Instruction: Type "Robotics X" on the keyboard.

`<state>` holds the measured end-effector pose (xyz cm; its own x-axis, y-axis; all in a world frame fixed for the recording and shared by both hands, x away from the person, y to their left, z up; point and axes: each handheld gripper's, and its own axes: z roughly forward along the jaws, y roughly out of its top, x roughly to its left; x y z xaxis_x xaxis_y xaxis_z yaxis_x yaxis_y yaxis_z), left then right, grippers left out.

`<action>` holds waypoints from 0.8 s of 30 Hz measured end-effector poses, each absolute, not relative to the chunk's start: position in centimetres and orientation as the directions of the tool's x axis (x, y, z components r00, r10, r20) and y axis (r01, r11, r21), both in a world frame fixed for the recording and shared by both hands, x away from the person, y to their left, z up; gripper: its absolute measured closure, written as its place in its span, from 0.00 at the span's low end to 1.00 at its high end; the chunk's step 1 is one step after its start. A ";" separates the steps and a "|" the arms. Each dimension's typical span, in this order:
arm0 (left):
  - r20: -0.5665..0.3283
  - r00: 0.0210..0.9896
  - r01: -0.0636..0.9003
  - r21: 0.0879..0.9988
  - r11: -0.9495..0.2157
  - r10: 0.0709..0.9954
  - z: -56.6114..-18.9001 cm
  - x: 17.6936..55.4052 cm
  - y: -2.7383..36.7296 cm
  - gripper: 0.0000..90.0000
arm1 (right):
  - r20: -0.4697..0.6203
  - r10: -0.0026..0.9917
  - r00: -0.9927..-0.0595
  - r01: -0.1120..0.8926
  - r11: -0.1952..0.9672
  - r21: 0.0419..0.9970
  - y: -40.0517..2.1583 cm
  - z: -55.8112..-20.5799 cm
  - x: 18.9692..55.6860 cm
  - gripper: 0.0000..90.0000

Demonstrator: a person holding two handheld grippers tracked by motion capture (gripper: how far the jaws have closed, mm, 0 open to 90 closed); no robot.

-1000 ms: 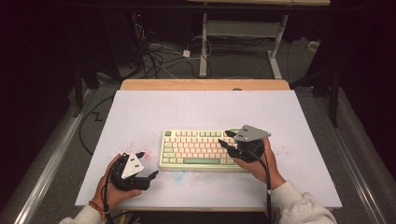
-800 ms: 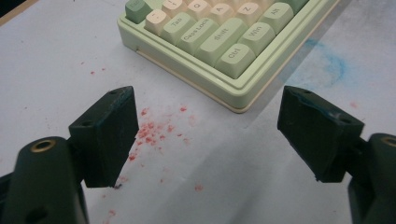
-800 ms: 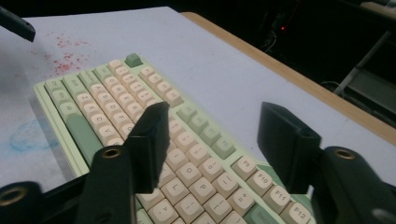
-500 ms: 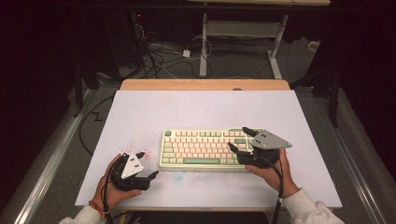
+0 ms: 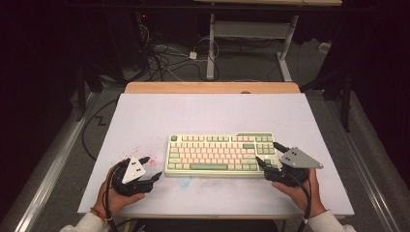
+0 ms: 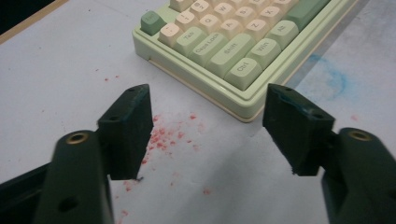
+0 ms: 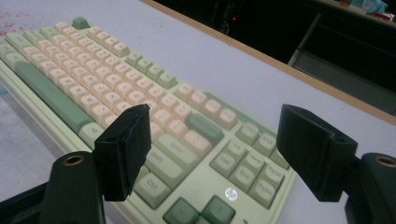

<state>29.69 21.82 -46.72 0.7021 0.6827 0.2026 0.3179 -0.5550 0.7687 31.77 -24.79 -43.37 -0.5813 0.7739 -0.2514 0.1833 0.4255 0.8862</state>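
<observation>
Your right claw [image 5: 269,153] has slid to the pale green plastic keyboard's [image 5: 217,153] right end, jaws opening, empty; left claw [image 5: 151,168] narrowing, empty; keyboard ungrasped.

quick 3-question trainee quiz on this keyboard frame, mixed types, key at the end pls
1. True or false: the left gripper is clamped on the keyboard.
2. Multiple choice: at which end of the keyboard does the right gripper sit in the high view? A) its left end B) its right end C) behind its far edge
3. Short answer: what marks the white table cover beside the left gripper?

Key
1. False: its jaws stand apart off the keyboard's left corner, with nothing between them.
2. B
3. Red specks, with a faint blue smear near the keyboard's front edge.
</observation>
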 end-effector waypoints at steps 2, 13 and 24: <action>0.193 0.707 0.321 0.770 -0.552 0.680 -46.6 29.7 21.8 0.43 | -0.245 0.782 -0.572 0.188 0.416 0.890 -25.2 -43.5 31.3 0.30; 0.159 0.745 0.314 0.772 -0.552 0.647 -44.8 31.0 21.4 0.82 | -0.261 0.755 -0.602 0.200 0.459 0.865 -25.0 -44.9 29.9 0.29; 0.174 0.768 0.322 0.727 -0.606 0.616 -43.2 33.0 19.1 0.96 | -0.284 0.739 -0.611 0.193 0.487 0.852 -24.4 -45.2 30.1 0.29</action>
